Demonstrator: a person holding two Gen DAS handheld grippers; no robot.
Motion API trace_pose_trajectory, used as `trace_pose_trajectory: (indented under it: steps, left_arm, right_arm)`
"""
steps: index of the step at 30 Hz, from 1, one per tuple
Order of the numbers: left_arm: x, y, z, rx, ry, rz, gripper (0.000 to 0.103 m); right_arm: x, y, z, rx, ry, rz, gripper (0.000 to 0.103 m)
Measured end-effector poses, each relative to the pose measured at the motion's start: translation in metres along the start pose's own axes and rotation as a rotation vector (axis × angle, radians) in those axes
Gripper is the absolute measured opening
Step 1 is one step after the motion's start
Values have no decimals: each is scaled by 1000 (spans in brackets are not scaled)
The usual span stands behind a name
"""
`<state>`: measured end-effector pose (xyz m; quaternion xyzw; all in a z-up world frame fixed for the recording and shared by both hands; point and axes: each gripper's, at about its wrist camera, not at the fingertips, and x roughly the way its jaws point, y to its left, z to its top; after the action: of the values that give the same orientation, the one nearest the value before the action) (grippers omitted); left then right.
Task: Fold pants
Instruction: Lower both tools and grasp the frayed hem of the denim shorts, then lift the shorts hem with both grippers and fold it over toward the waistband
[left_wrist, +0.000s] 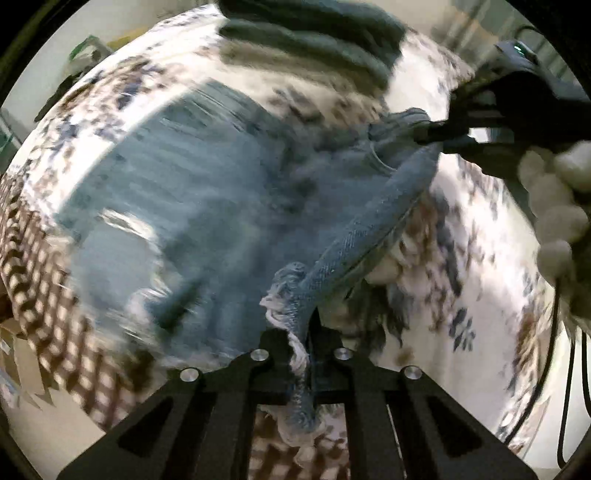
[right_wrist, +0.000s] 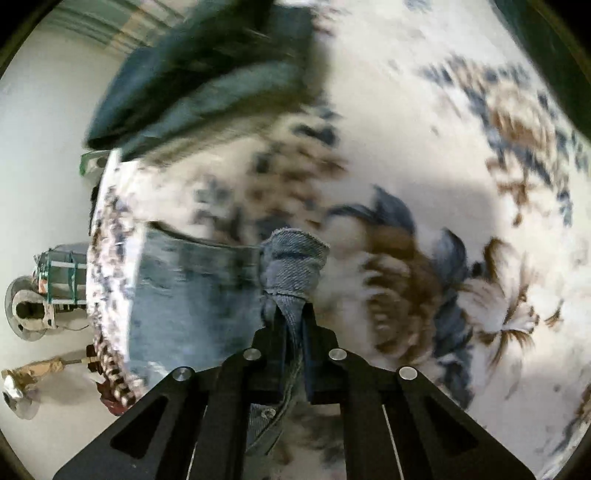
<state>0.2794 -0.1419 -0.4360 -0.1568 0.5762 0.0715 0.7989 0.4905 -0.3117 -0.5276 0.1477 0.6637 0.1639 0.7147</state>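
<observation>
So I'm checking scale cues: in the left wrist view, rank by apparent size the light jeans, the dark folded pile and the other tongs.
1. Light jeans
2. Dark folded pile
3. Other tongs, unsure against the pile, since they sit nearer.

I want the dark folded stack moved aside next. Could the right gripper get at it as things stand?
Probably not yet. The right gripper is shut on the jeans, so it would have to let go first. Otherwise the bedspread between it and the dark stack looks unobstructed.

One pair of light jeans (left_wrist: 177, 206), one dark folded pile (left_wrist: 314, 40), two tongs (left_wrist: 308, 332) (right_wrist: 293, 317), one floral bedspread (right_wrist: 424, 129).
</observation>
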Motion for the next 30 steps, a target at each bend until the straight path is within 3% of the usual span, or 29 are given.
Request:
trace_pose_trajectory:
  steps: [4, 7, 13, 19, 21, 23, 25, 26, 27, 29, 30]
  left_arm:
    - [-33, 55, 26, -89, -56, -2, 4]
    - [-37, 106, 47, -190, -32, -5, 4]
    - [1, 186, 69, -298, 8, 65, 4]
    - [67, 252, 76, -414, 114, 54, 8]
    - [75, 266, 75, -467, 120, 26, 8]
    - [73, 275, 70, -521, 107, 20, 11]
    - [62, 277, 64, -563, 73, 51, 22]
    - [55, 277, 61, -582, 52, 50, 40]
    - [50, 276, 60, -592, 40, 47, 65]
    - [40, 274, 58, -615, 21, 51, 91]
    - [34, 271, 56, -630, 7, 47, 91]
  right_arm:
    - [-17, 80, 3, -55, -20, 15, 7]
    - [-4, 152, 5, -121, -10, 3, 7]
    - [89, 283, 14, -289, 40, -124, 7]
    - [179, 316, 11, -351, 116, -324, 9]
    - [190, 321, 10, -369, 151, -330, 15]
    - [187, 323, 9, -377, 176, -289, 28]
    - [175, 323, 7, -392, 194, -227, 43]
    - [163, 321, 4, -404, 182, -200, 48]
    - [155, 319, 3, -412, 170, -191, 51]
    - [135, 309, 0, -422, 155, -166, 60]
    - [125, 301, -2, -415, 147, -153, 62]
